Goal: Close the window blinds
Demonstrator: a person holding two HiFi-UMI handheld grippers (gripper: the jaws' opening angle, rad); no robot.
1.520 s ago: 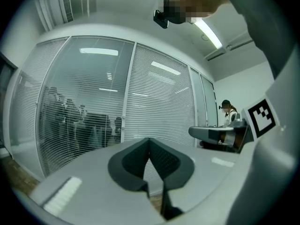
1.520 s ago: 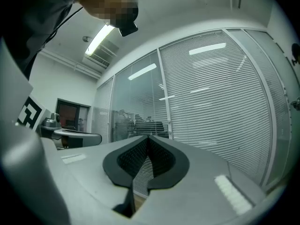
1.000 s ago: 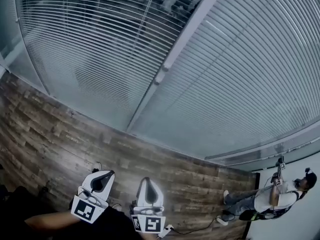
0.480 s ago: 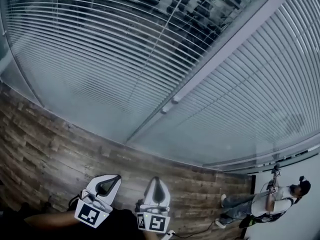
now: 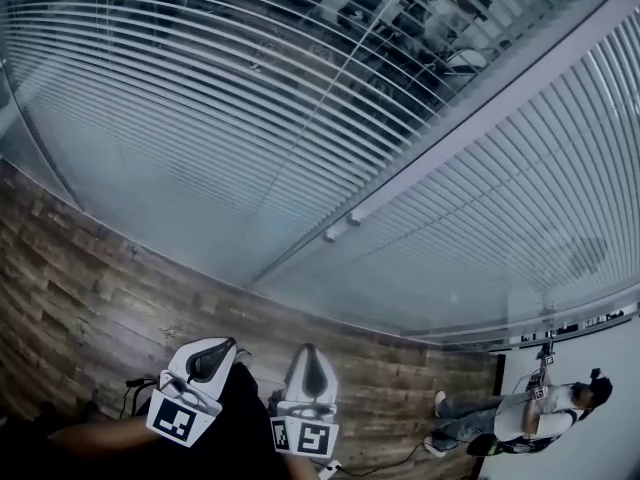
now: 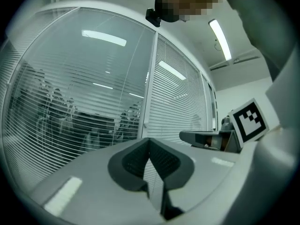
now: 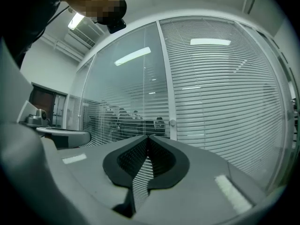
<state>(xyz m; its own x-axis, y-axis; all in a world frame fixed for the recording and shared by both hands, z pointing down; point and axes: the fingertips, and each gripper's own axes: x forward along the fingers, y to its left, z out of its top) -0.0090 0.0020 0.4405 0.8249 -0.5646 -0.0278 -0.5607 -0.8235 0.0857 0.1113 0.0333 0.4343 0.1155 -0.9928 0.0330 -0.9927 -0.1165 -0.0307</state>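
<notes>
Ahead of you, behind glass panes, hang the window blinds (image 5: pixel 200 98), the left one's slats open. Your left gripper (image 5: pixel 225 345) and right gripper (image 5: pixel 308 349) face them, jaws closed tip to tip, holding nothing.

Cool, even light falls from ceiling strip lights (image 6: pixel 220 39) above the glass partition (image 6: pixel 93 102), which mirrors them; fisheye edges bend and darken.

From head height we look forward and steeply down: the frame post (image 5: pixel 470 128) crosses our view diagonally, with floor (image 5: pixel 100 288) at its foot. The left gripper view faces level at that post (image 6: pixel 151 78) from near, standing left of it; the right gripper view faces the post (image 7: pixel 166 74) from its right. All three share the post and the blinds (image 5: pixel 200 98) flanking it.
</notes>
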